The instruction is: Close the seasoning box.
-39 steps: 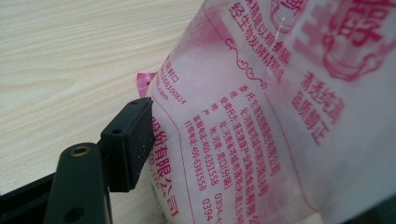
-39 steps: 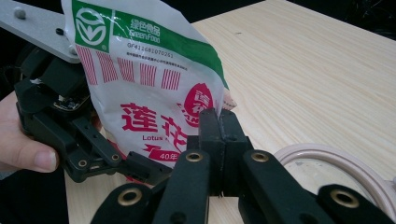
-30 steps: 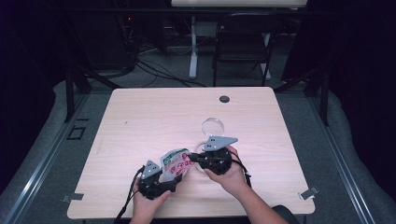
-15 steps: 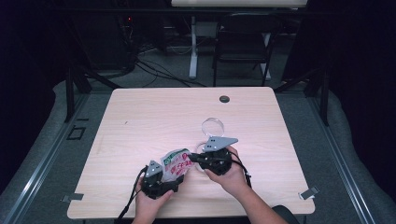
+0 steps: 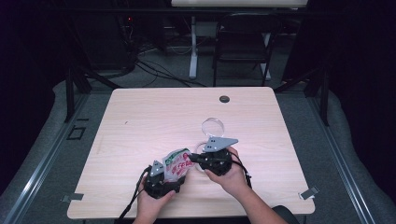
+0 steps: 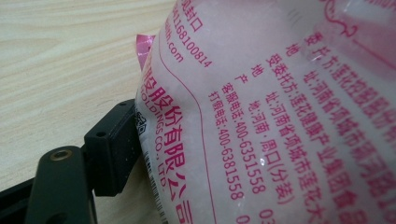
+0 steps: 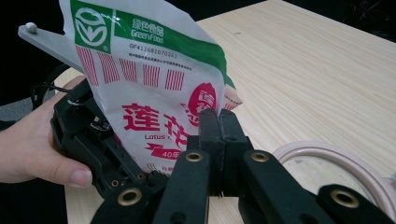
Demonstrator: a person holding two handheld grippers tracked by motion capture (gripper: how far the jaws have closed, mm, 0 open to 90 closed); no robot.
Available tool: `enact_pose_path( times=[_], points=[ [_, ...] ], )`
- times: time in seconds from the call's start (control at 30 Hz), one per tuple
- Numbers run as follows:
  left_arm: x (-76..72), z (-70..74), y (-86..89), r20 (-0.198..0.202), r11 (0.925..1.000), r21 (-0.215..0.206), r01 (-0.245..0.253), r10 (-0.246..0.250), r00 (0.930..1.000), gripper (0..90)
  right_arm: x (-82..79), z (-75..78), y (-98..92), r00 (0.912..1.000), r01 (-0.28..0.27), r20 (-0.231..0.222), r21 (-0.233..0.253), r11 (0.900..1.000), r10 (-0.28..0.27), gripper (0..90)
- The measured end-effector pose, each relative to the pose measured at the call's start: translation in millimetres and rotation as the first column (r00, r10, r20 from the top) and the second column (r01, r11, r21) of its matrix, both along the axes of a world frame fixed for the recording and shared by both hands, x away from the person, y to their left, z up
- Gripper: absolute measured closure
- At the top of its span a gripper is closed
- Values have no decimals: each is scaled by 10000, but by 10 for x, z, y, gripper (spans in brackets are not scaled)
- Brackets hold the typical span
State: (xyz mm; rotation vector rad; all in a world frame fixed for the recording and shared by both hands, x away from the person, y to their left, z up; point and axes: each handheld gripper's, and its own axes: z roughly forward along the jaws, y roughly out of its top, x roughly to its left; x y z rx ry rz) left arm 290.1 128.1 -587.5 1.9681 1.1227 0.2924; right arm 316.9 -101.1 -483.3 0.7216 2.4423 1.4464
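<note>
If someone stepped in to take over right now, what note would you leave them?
Left gripper: shut on the food packet, near the table's front edge.
Right gripper: jaws pressed together on the packet's edge.
The packet stands upright between both, with no tear that I can see.
A clear bowl with a pink rim sits just beyond the right gripper.
Probably left: open the packet, perhaps empty it into the bowl.

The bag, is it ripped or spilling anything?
No rip or spill shows. The bag is sealed and held up off the table between both claws: the right claw pinches its edge, the left claw grips the other side. Nothing else stands out.
</note>
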Motion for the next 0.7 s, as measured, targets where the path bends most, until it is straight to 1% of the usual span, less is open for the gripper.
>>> enact_pose_path(
  times=[0.03,0.13,0.2,0.5,0.7],
  points=[
    [2,0,-1,-21,10000,93,33,-33,10000,250,1,-1,-1,10000,7,-3,5,10000,-7,900],
    [11,-5,-2,-131,9998,166,83,-81,9999,259,8,-4,-9,10000,-30,-32,42,10000,30,900],
    [11,-6,-7,-196,9995,292,108,-102,9998,269,6,-6,-8,10000,-8,-23,44,10000,8,900],
    [14,-2,-23,9,9970,755,151,-152,9999,312,4,-9,-14,10000,-9,-41,-20,10000,9,900],
    [15,-2,-31,131,9957,920,81,-93,9999,347,3,-12,-20,10000,39,-56,-31,10000,-39,900]
  ],
)
